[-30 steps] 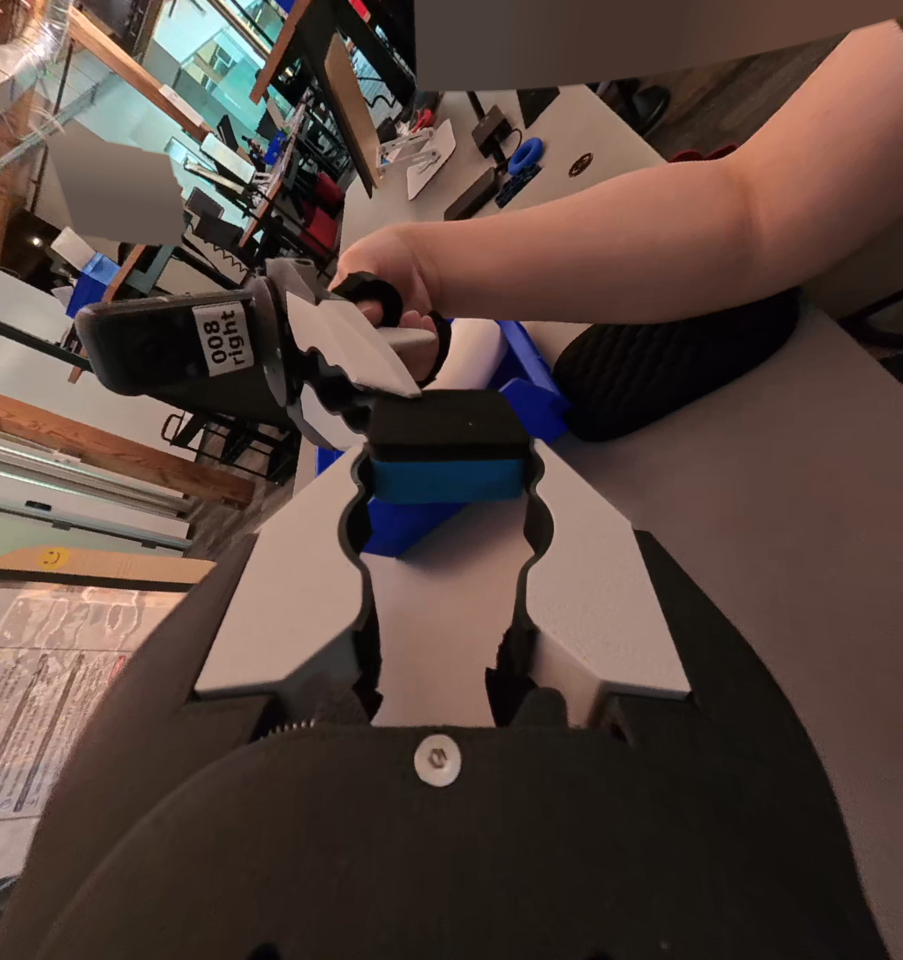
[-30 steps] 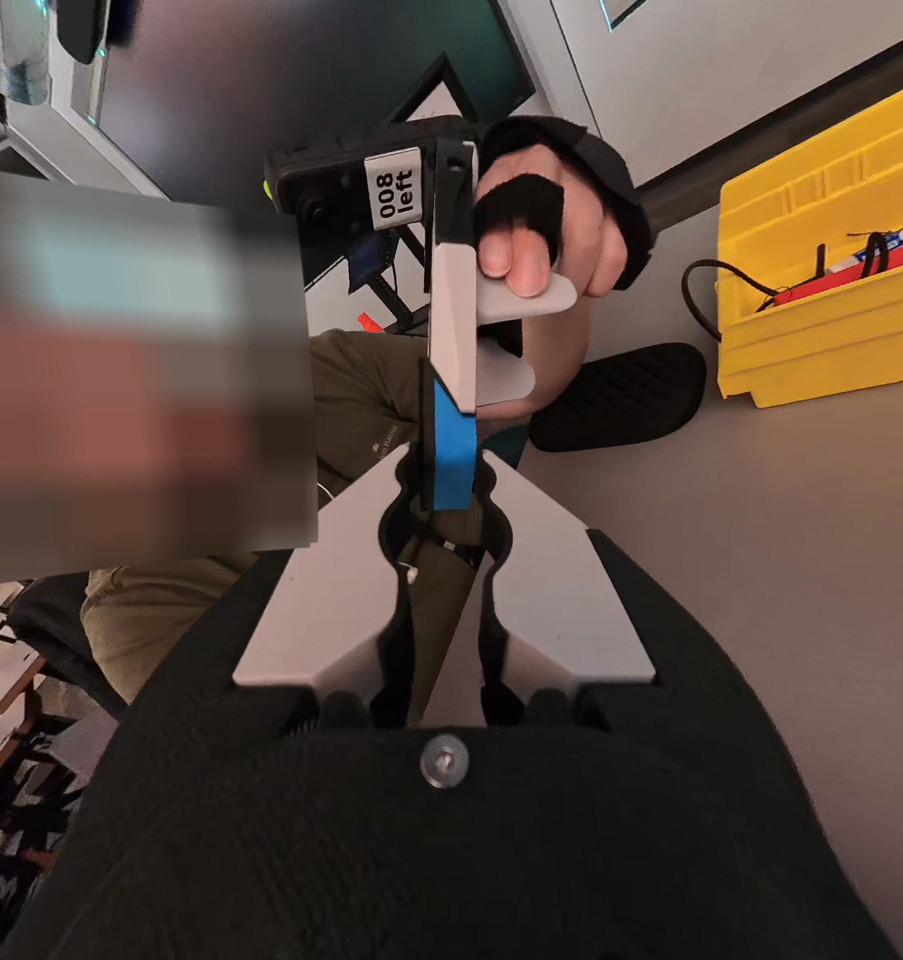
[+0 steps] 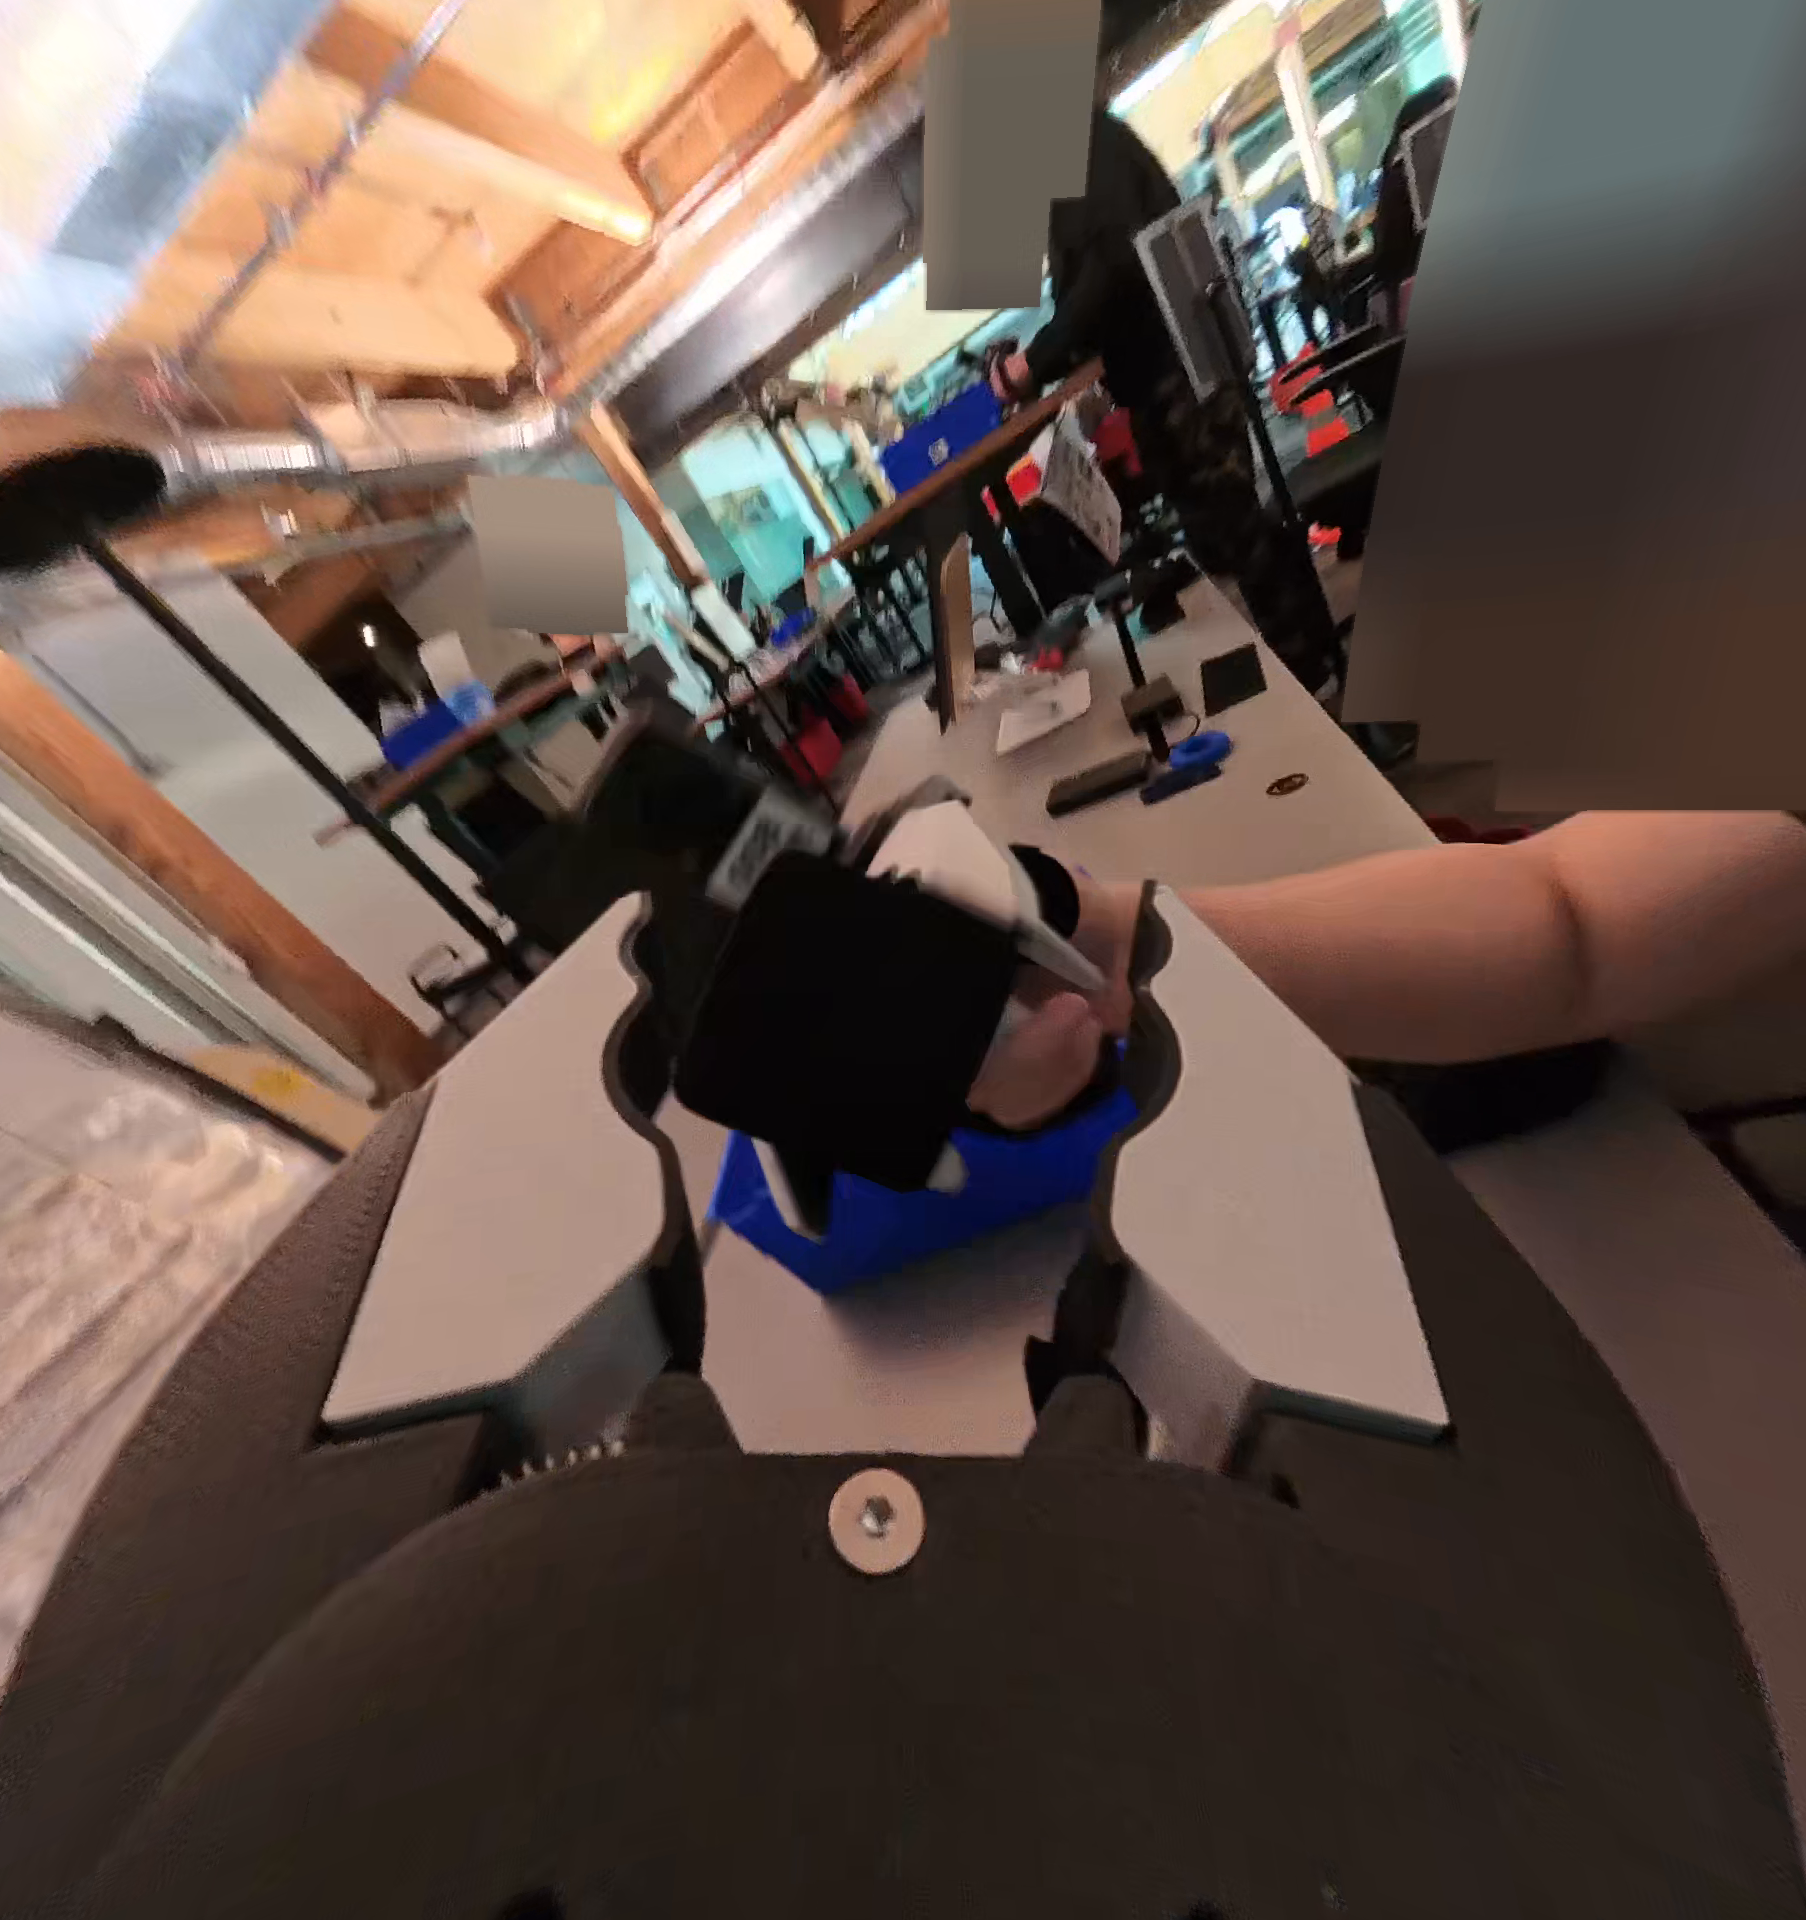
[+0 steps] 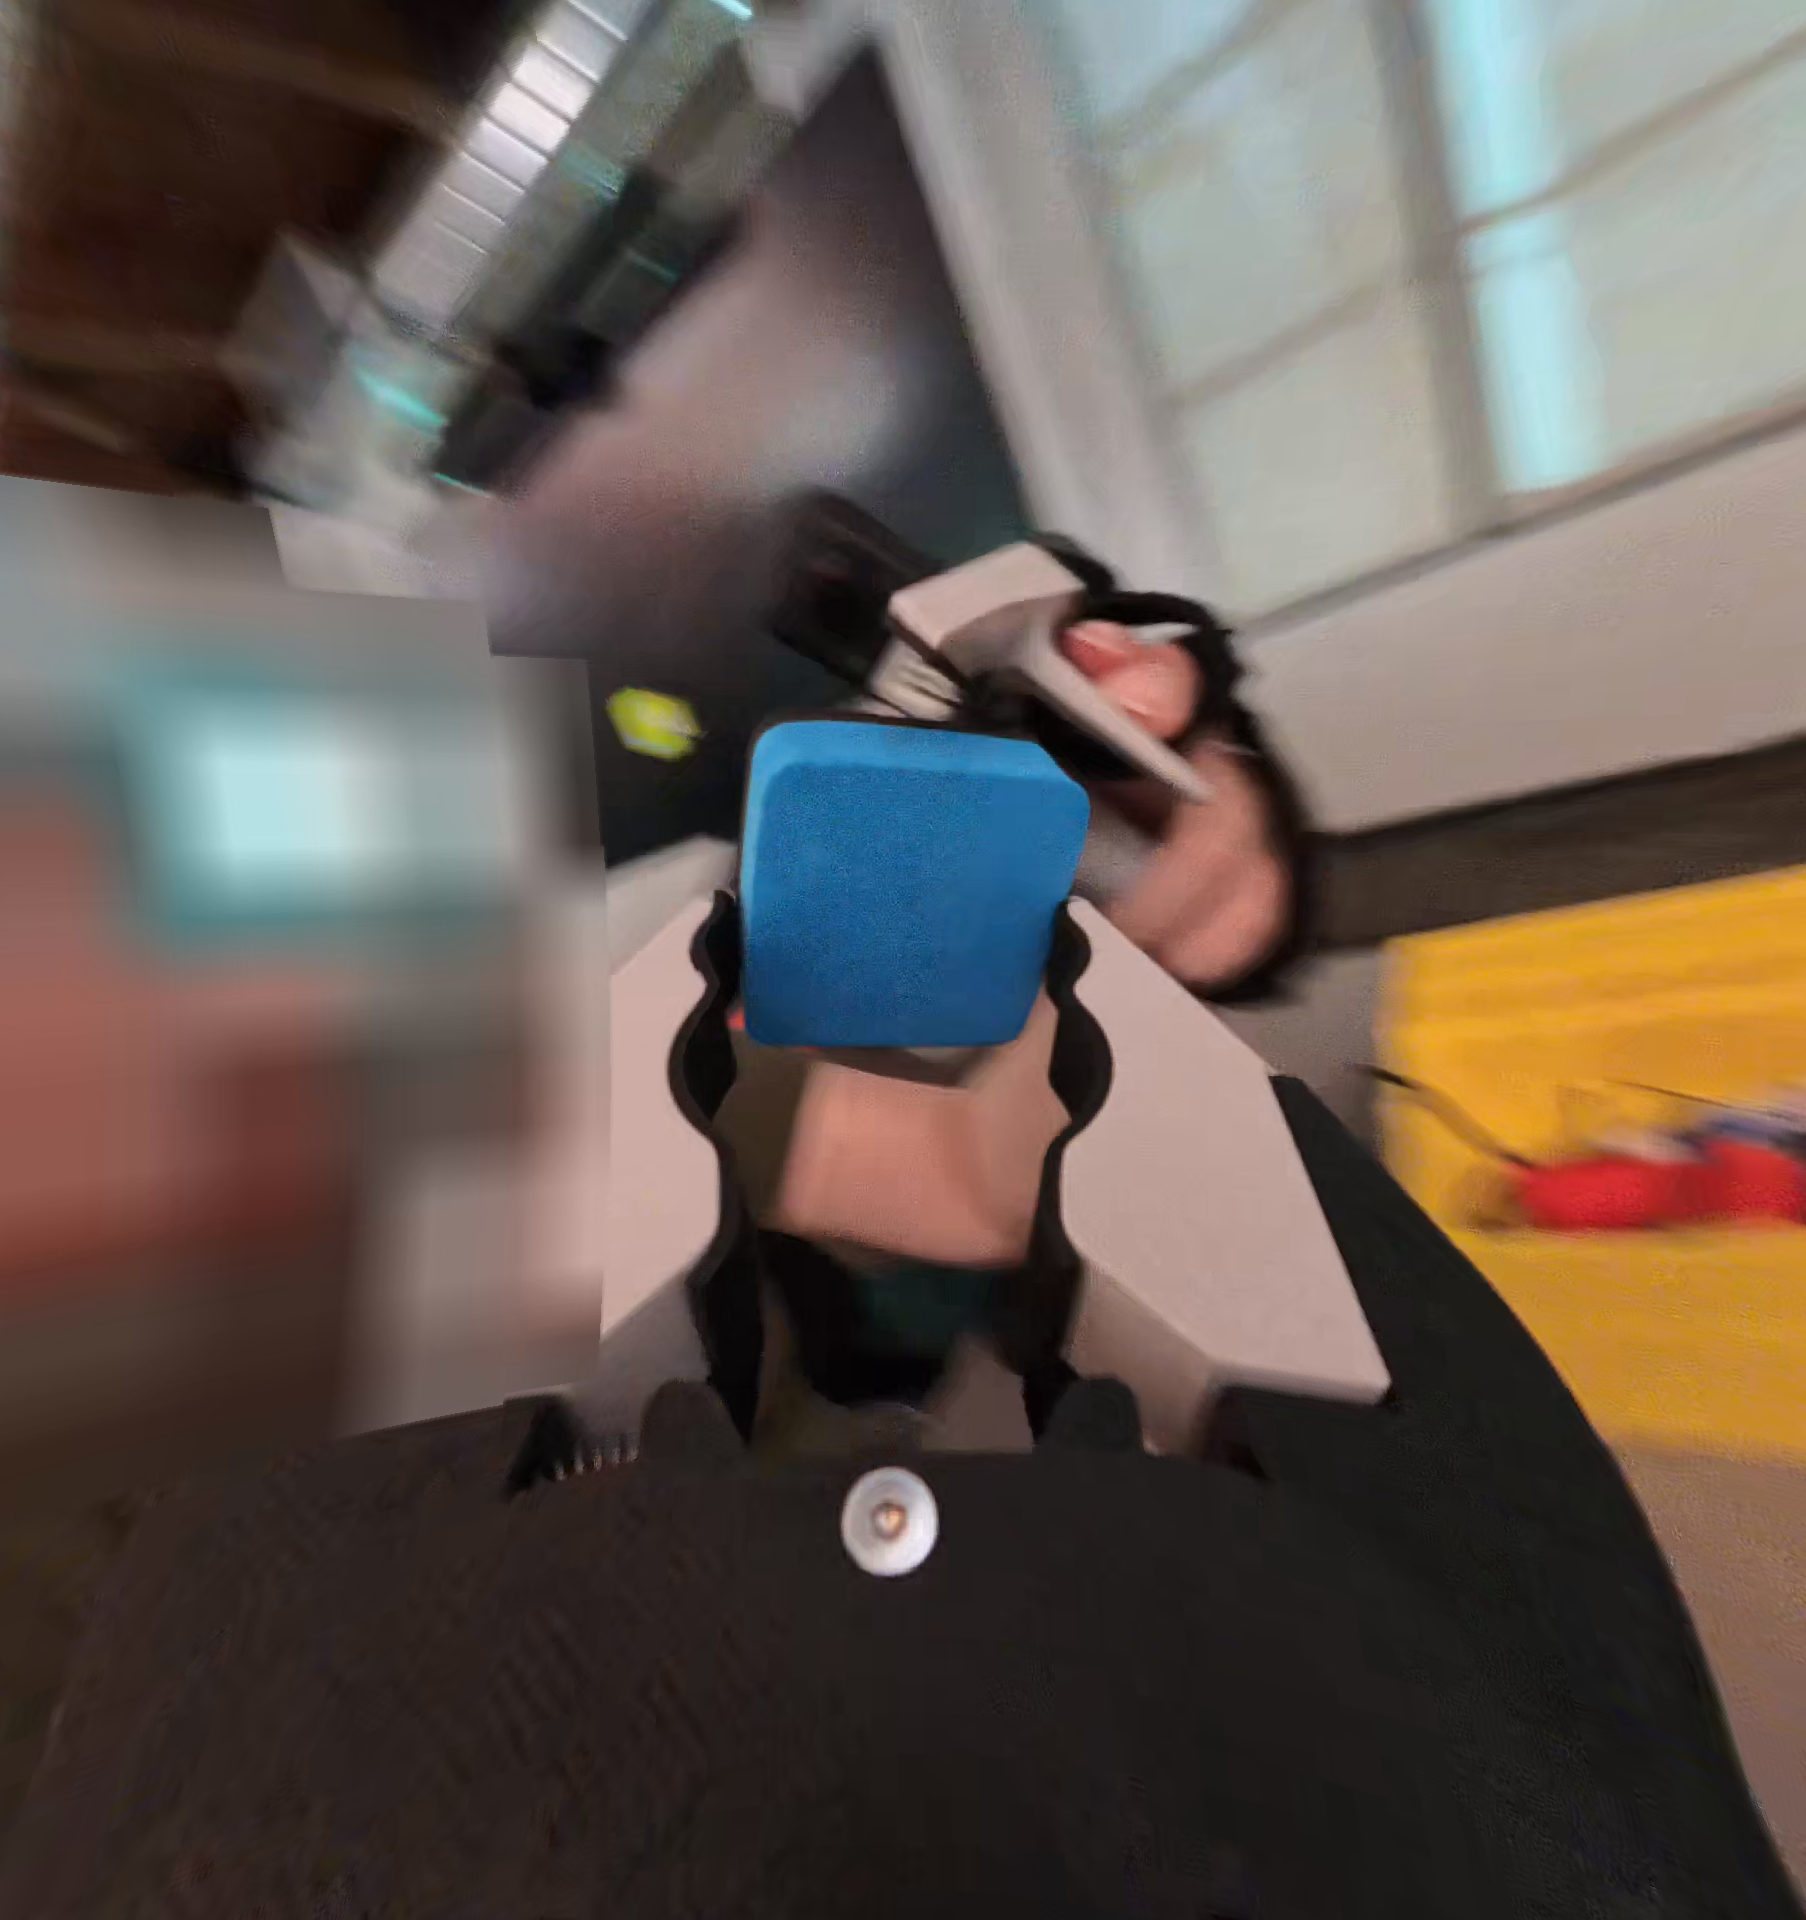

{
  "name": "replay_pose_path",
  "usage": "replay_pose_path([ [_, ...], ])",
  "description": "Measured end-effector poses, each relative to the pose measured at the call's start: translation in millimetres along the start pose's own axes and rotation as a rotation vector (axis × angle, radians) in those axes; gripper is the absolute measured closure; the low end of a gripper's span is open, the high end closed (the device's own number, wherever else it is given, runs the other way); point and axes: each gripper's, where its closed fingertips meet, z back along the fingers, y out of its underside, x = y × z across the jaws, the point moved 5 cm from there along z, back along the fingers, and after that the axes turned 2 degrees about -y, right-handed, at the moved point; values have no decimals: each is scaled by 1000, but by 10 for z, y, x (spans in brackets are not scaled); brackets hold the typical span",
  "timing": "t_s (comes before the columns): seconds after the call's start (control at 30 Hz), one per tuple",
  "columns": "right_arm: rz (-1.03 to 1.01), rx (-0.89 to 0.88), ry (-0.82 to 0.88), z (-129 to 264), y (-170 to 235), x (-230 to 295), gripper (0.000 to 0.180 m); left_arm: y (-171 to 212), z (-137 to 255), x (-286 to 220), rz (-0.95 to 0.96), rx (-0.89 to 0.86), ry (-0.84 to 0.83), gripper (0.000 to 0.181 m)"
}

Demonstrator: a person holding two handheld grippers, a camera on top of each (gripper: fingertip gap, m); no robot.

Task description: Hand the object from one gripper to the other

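Two grippers: right gripper [image 4: 891, 971] pinches the blue-and-black eraser [image 4: 904, 894] by its sides, broad face toward the camera; left gripper [image 3: 883, 1029] spread wide, empty, just beside.

Block [image 4: 904, 894] showing a blue face, black on its other side; grey gripper fingers [image 4: 1190, 1164]; yellow bin [image 4: 1605, 1143] lying right.

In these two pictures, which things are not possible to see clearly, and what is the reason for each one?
1. Right wrist view: what lies in the yellow bin; motion blur smears it.
2. Right wrist view: the black side of the foam block; it is turned away.
3. Left wrist view: how the jaws of the right gripper meet the block; its black face covers them.
4. Left wrist view: small items on the far table; too small.
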Motion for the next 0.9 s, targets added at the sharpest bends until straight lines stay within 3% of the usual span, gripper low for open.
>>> replay_pose_path([
  [0.03,101,43,155,82,-23,-62,121,16,31,47,41,39,-12,93],
  [0.23,801,349,963,499,-229,-144,121,115,28,318,317,164,-172,98],
  [0.43,1334,731,1395,479,-250,-153,120,240,-108,404,567,182,-318,114],
  [0.53,1509,878,1441,366,-177,-209,121,416,-126,437,544,290,-386,123],
  [0.57,1548,906,1441,329,-151,-229,120,462,-128,440,540,316,-393,130],
  [0.6,1598,933,1426,288,-124,-247,120,490,-128,442,540,327,-389,152],
  [0.67,1748,933,1424,248,-132,-236,121,469,-114,463,536,291,-371,161],
  [0.77,1760,747,1385,275,-215,-149,114,353,-22,538,554,167,-340,161],
  [0.9,1408,326,1177,362,-346,1,114,20,158,586,560,-178,-221,162],
])
